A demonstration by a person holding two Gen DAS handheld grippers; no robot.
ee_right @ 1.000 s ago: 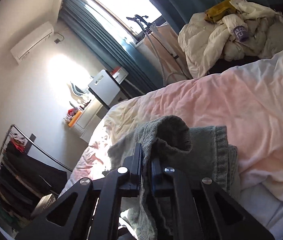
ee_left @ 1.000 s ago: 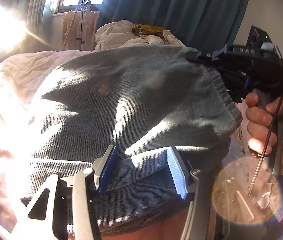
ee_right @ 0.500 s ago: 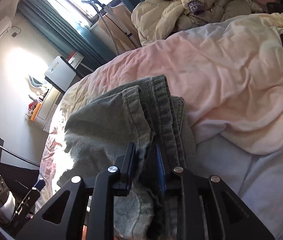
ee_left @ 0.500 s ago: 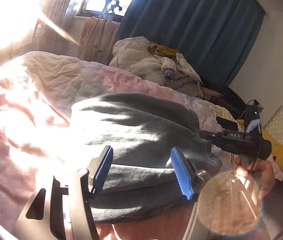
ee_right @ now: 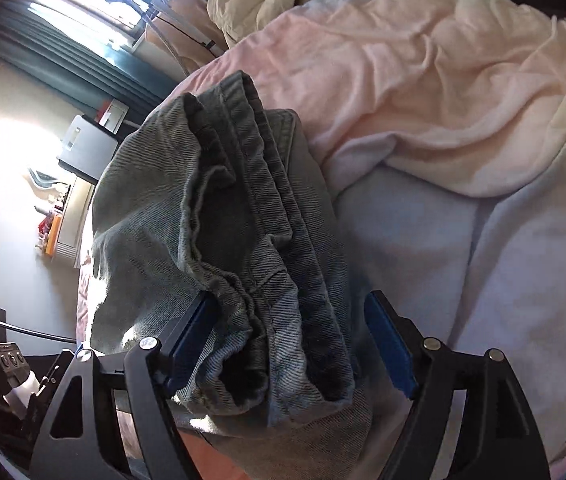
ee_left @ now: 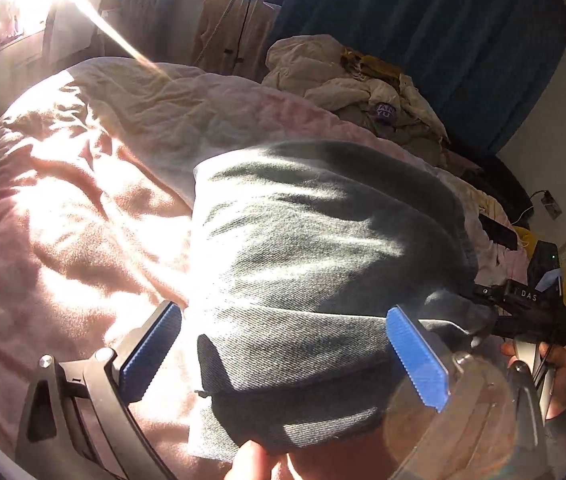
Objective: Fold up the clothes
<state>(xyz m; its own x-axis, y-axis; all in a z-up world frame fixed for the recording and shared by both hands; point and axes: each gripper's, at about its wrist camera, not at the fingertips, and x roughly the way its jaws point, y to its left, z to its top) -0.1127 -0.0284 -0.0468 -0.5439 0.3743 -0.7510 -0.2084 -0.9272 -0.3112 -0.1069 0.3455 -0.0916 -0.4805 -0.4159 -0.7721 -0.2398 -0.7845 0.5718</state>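
Sunlit bedding fills both views: a pink duvet [ee_left: 95, 216] rumpled across the bed, with folded grey jeans [ee_left: 323, 264] lying on top near its front edge. Seen from the left wrist, the left gripper [ee_left: 283, 354] stands spread wide, its blue pads [ee_left: 417, 362] either side of the jeans' near fold without pinching it, and a cream heap of clothes [ee_left: 347, 88] sits beyond the bed before a dark teal curtain [ee_left: 423, 28]. That view alone catches the right gripper [ee_left: 479, 312] from outside, at the jeans' far right corner, a hand [ee_left: 559, 376] on its grip. Only the right wrist view shows the stacked waistband and hems of the jeans [ee_right: 243, 220] end-on (layer upon layer), with the right gripper [ee_right: 291, 340] likewise spread, the pads [ee_right: 389, 344] flanking the bundle. It also shows pale sheet [ee_right: 483, 280] beside the jeans and a white cabinet [ee_right: 83, 148] by the wall.
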